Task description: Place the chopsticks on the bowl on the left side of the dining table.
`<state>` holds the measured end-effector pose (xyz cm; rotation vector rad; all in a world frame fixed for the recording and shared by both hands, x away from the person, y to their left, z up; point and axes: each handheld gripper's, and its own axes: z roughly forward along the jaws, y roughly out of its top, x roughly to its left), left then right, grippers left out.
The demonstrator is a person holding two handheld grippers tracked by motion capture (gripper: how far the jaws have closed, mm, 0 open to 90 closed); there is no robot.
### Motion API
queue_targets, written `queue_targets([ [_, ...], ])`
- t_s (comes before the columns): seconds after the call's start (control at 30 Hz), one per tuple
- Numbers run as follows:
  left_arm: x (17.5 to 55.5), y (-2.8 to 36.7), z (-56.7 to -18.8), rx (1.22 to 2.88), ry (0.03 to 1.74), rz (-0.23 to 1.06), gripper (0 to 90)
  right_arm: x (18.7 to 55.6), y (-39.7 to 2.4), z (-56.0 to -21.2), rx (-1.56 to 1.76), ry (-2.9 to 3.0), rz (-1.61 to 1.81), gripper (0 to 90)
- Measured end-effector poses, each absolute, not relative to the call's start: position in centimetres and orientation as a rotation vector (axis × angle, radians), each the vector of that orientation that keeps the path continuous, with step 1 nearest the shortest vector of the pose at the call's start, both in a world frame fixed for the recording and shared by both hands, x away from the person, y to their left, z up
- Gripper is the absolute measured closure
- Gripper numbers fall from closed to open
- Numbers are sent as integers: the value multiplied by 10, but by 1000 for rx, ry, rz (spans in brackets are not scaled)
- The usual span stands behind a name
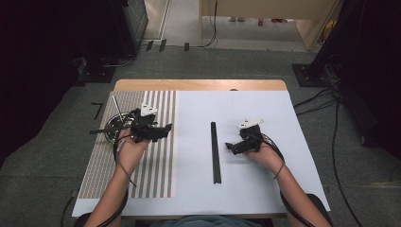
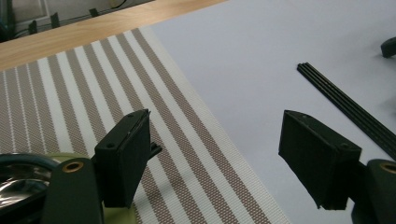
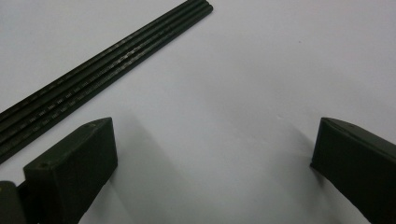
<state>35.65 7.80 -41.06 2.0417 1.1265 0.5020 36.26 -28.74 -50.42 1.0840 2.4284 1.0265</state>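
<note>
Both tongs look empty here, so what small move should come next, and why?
Probably ease the right tongs toward the black chopsticks: they lie untouched on the white sheet just beside those open jaws, nearer than the left tongs over the striped mat.

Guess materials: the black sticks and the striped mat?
Black sticks: probably lacquered wood or plastic, which the look leaves open; a dark semi-gloss with a pale patterned band along each. Striped mat: looks like woven vinyl or coarse fabric, since a fine mesh weave shows in the brown and white stripes, matte.
</note>
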Motion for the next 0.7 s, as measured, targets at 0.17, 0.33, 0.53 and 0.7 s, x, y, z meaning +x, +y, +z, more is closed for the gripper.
queue_targets([
  [0.17, 354, 70, -415, 2038, 1114, 491, 242, 363, -287, -504, 1083, 2428, 1027, 0],
  [0.33, 350, 63, -419, 2041, 1073, 510, 232, 363, -287, -504, 1084, 2428, 1027, 0],
  [0.53, 347, 56, -426, 2047, 1038, 509, 221, 363, -288, -504, 1083, 2428, 1027, 0],
  [0.7, 348, 50, -436, 2051, 1023, 481, 211, 363, -287, -504, 1085, 2428, 1027, 0],
])
